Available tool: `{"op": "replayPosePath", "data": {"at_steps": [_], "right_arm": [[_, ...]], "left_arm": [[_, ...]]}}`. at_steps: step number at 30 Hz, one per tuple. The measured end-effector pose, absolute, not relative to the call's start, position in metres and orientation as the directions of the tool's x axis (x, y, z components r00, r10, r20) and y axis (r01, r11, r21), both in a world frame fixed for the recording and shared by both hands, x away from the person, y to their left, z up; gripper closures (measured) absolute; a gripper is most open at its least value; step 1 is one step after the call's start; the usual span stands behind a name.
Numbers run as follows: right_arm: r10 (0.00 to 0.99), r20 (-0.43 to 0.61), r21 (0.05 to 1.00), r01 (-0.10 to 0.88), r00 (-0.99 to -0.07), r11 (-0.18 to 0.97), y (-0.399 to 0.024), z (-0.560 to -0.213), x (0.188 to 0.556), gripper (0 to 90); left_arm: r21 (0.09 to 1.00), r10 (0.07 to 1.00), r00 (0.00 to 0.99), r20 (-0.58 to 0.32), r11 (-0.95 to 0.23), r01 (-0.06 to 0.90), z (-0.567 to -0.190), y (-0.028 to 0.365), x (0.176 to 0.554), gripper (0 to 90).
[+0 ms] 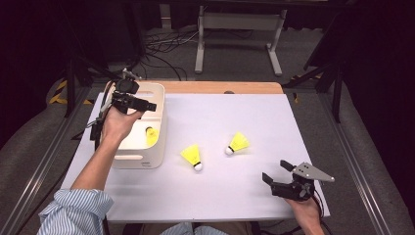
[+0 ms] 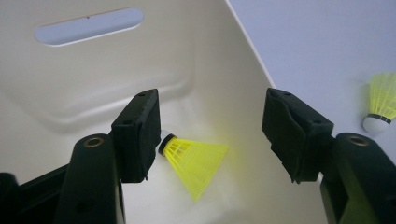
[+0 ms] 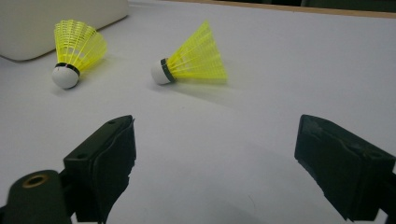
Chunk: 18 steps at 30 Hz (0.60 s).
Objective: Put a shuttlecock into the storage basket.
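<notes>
- The left gripper (image 1: 142, 105) hangs over the white bin (image 1: 159, 147) at the table's left side, held in the person's left hand (image 1: 117, 125).
- Its jaws stand wide apart with nothing between the pads; it grips nothing.
- In the left gripper view, 1 yellow shuttlecock (image 2: 194, 161) lies on its side on the bin floor, below the jaws and apart from them; its cork is partly hidden behind the left jaw and its skirt points right.
- From the high view that same shuttlecock (image 1: 151, 135) sits against the bin's right wall.
- 2 more shuttlecocks lie on the white table (image 1: 235, 196): the nearer one (image 1: 192, 156) just beside the bin, cork toward the person, and the farther one (image 1: 238, 143) to its right, cork pointing left.
- The 2 are near each other but apart.
- The right gripper (image 1: 279, 174) rests low at the table's near right, in the right hand (image 1: 306, 210), jaws spread and empty.
- In the right gripper view both loose shuttlecocks lie ahead of its jaws, well clear of them.
</notes>
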State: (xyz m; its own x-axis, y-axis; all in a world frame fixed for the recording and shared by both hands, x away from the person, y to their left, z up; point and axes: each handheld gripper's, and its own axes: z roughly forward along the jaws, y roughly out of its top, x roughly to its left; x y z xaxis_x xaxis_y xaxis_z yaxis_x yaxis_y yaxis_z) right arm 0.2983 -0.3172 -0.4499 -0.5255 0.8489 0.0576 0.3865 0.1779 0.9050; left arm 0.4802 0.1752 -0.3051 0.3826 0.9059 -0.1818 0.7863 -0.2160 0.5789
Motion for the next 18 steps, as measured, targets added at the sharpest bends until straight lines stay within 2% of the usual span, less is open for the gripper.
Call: {"op": "replayPosePath", "data": {"at_steps": [18], "right_arm": [[0.849,0.057,0.905,0.386,-0.526,0.178,-0.317,-0.450,0.298,12.8]], "left_arm": [[0.593,0.882,0.438,-0.174,-0.261,0.761,-0.299,0.160,0.473,37.9]]}}
